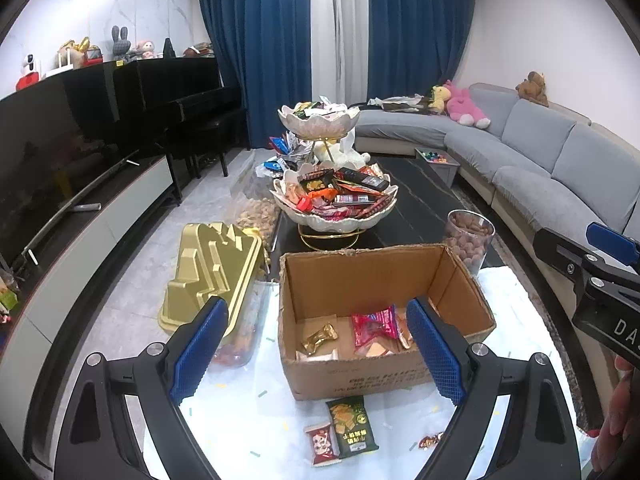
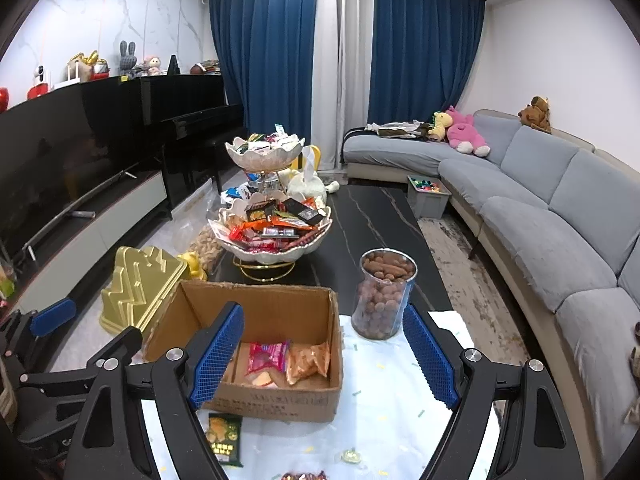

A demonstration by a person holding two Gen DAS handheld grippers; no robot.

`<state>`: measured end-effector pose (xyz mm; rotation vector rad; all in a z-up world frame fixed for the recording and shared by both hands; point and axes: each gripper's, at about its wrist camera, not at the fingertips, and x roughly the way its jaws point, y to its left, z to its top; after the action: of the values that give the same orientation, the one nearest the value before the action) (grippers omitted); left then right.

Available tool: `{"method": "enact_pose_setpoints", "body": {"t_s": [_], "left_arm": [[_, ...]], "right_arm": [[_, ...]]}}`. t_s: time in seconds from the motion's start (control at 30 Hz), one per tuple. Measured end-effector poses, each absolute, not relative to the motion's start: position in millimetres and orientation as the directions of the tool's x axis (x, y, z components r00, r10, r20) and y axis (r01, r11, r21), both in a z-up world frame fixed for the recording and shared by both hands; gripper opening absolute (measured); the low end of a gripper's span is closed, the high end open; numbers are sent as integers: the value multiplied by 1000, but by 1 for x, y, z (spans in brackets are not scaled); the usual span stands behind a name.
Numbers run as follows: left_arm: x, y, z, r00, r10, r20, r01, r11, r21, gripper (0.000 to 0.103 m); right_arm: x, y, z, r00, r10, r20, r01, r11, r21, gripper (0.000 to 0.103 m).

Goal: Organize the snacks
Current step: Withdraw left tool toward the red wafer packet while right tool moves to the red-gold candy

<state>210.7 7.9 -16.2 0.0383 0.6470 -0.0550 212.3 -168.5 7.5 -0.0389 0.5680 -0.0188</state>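
One cardboard box (image 1: 384, 320) sits open on the desk (image 1: 420, 208)'s near end. Inside it: one gold-wrapped candy (image 1: 319, 337), one pink packet (image 1: 375, 327), one orange packet (image 2: 308, 361). In front of the box lie one green packet (image 1: 352, 426) and one small red packet (image 1: 321, 443). One jar of nuts (image 2: 384, 294) stands right of the box; one two-tier snack bowl stand (image 1: 334, 196) behind. Left gripper (image 1: 318, 354) and right gripper (image 2: 324, 356) both released, nothing between the jaws.
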Motion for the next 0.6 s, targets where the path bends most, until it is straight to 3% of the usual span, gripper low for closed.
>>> {"method": "enact_pose_setpoints", "body": {"t_s": [0.6], "left_arm": [[169,12,-23,808,-39,-588,74,997,37,91]], "right_arm": [[170,-163,-3,855,-38,-518,15,999,-49,82]]}}
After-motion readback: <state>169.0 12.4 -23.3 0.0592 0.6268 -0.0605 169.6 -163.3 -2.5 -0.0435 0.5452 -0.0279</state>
